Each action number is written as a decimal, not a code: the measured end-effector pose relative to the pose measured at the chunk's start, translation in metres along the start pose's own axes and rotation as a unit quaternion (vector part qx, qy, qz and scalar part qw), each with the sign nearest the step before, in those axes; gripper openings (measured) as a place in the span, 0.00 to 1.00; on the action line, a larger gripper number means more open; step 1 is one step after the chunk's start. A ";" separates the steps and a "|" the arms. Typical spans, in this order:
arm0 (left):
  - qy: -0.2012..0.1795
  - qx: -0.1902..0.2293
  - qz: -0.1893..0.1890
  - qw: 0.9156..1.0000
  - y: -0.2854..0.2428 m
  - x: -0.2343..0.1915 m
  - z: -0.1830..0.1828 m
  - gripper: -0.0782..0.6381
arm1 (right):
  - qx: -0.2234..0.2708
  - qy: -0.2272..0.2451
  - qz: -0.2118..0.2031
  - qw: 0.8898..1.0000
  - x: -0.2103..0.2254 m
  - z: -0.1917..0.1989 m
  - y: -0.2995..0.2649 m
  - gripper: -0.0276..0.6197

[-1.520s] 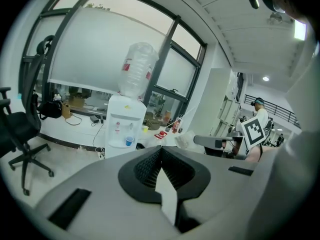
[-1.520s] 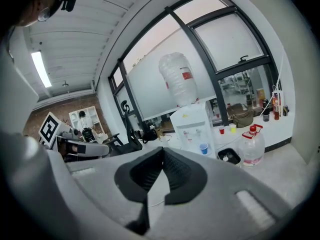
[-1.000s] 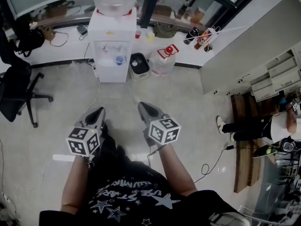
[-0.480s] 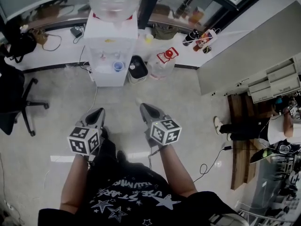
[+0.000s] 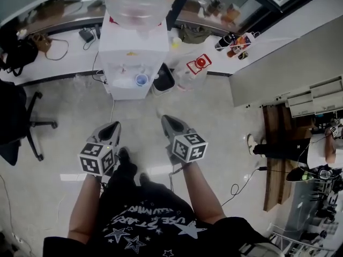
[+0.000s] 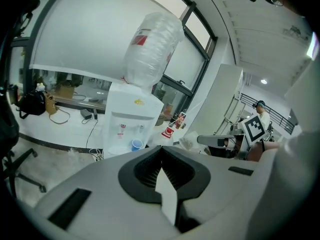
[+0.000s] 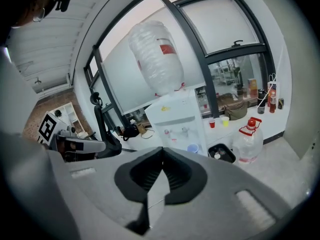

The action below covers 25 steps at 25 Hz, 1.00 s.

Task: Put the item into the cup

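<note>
Overhead, in the head view, the left gripper (image 5: 111, 126) and right gripper (image 5: 167, 119) are held level above the floor, well short of the dispenser (image 5: 131, 47). A blue cup (image 5: 141, 80) stands in the dispenser's alcove, below the taps.

In the left gripper view, the jaws are seen pressed together with nothing between them. The cup (image 6: 136, 144) appears ahead, upright.

In the right gripper view, the jaws are likewise closed and empty, and the cup (image 7: 192, 148) is seen beyond them. No item to be inserted can be identified in any view.

The cup is judged light, thin-walled and easily tipped or crushed. If it must be steadied, its wall should be held lightly, just below the rim.
</note>
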<state>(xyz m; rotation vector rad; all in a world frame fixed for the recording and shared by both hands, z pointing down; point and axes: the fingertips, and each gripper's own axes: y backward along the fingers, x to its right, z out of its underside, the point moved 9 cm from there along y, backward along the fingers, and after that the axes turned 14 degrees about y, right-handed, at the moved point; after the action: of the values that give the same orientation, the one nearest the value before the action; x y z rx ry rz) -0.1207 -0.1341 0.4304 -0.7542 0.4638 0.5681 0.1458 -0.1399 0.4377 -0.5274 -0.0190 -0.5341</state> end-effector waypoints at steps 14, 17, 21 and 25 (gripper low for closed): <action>-0.012 -0.020 0.016 1.000 -0.036 -0.062 -0.041 0.12 | -0.022 -0.015 0.033 0.999 0.002 -0.002 -0.064 0.05; 0.000 -0.032 0.006 0.999 -0.048 -0.073 -0.036 0.12 | -0.033 -0.015 0.033 0.999 0.012 0.005 -0.078 0.05; 0.009 -0.033 -0.003 0.999 -0.070 -0.088 -0.036 0.12 | -0.034 -0.014 0.036 0.999 0.033 0.011 -0.104 0.05; 0.029 -0.029 -0.017 0.999 -0.086 -0.099 -0.032 0.12 | -0.044 -0.013 0.029 0.999 0.053 0.018 -0.129 0.05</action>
<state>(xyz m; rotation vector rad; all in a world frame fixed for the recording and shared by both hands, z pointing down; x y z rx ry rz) -0.1477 -0.2398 0.5099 -0.8343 0.4895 0.5299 0.1305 -0.2513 0.5223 -0.6192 -0.0054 -0.4729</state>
